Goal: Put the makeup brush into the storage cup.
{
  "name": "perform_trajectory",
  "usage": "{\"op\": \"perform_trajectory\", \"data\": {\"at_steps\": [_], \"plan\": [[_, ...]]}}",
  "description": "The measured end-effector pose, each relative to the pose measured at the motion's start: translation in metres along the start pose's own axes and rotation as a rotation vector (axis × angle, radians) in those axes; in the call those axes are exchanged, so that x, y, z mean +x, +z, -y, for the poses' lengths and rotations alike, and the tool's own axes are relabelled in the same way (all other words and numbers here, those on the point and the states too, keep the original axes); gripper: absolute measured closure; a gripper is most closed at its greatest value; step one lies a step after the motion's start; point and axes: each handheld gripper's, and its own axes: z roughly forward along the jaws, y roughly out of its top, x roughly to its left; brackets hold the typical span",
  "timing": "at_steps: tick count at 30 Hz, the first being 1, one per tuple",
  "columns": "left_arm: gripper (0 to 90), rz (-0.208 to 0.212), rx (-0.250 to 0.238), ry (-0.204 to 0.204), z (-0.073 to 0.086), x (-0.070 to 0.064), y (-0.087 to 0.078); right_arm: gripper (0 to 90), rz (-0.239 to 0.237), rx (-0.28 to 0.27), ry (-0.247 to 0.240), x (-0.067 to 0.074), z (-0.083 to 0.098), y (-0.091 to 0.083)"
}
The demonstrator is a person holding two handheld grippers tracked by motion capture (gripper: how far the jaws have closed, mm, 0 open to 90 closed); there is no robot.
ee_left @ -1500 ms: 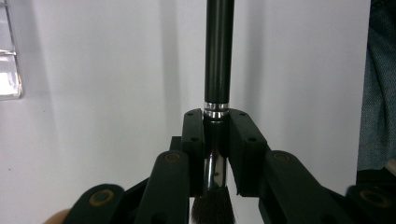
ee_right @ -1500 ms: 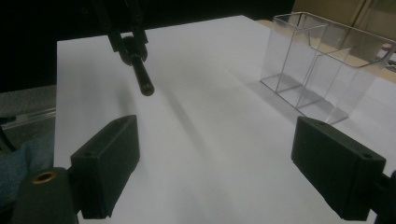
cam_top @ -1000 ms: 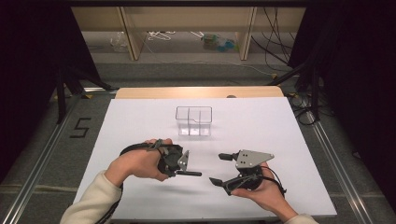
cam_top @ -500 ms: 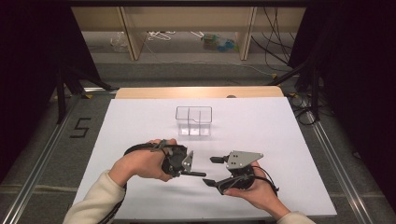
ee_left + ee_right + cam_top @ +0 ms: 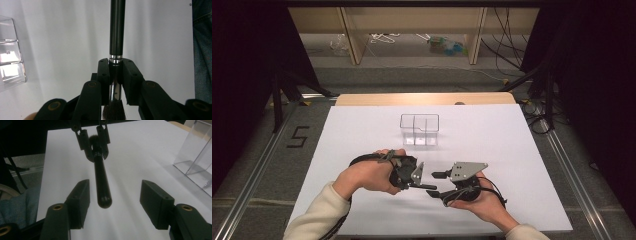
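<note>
1. The high view looks forward and down from above my side of the white table (image 5: 362,125).
2. My left gripper's (image 5: 115,72) camera looks close along its jaws at the brush (image 5: 117,30).
3. My right gripper's (image 5: 112,202) camera faces that same brush (image 5: 101,182) end-on; both share the clear box (image 5: 197,152).

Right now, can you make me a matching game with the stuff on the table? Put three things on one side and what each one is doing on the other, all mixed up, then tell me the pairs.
Things:
1. makeup brush
2. left hand-held gripper
3. right hand-held gripper
4. clear box

What each is doing:
A. standing alone on the white sheet, farther back
B. jaws apart, just been closing, pads not pressing on anything
C. clamped shut on the shiny metal collar
D. held level above the sheet, handle end pointing between two open jaws

Pairs: 1-D, 2-C, 3-B, 4-A
</note>
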Motion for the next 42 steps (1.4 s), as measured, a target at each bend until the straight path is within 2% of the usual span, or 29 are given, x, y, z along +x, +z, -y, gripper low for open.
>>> {"op": "perform_trajectory", "data": {"at_steps": [4, 10, 22, 29, 30, 34, 38, 39, 40, 42], "plan": [[77.0, -0.014, -0.007, 0.007, -0.002, -0.001, 0.000, 49.5, -0.011, 0.003, -0.006, 0.001, 0.000, 0.004], [77.0, -0.006, -0.004, 0.012, -0.004, -0.001, 0.000, 57.8, -0.042, 0.025, -0.027, 0.003, -0.002, 0.009], [77.0, -0.017, -0.007, 0.014, -0.008, -0.001, 0.001, 76.3, -0.051, 0.053, -0.067, 0.005, -0.005, 0.012], [76.9, -0.025, 0.001, 0.027, -0.008, -0.001, 0.001, 78.9, -0.056, 0.051, -0.070, 0.005, -0.006, 0.012], [76.9, -0.013, -0.010, 0.046, -0.009, 0.000, 0.002, 79.1, -0.055, 0.047, -0.072, 0.005, -0.006, 0.012], [76.6, -0.010, -0.022, 0.045, -0.009, 0.000, 0.002, 79.3, -0.057, 0.052, -0.074, 0.006, -0.007, 0.012], [74.2, -0.024, -0.042, 0.058, -0.007, 0.002, 0.001, 79.4, -0.046, 0.056, -0.079, 0.006, -0.008, 0.010], [71.4, -0.020, -0.057, 0.081, -0.007, 0.004, 0.001, 79.4, -0.045, 0.061, -0.079, 0.006, -0.008, 0.009], [68.9, -0.046, -0.055, 0.037, -0.005, 0.002, -0.001, 79.4, -0.040, 0.062, -0.081, 0.006, -0.008, 0.009], [61.5, -0.064, -0.075, 0.000, -0.003, 0.003, -0.003, 79.4, -0.035, 0.071, -0.076, 0.005, -0.007, 0.008]]}}
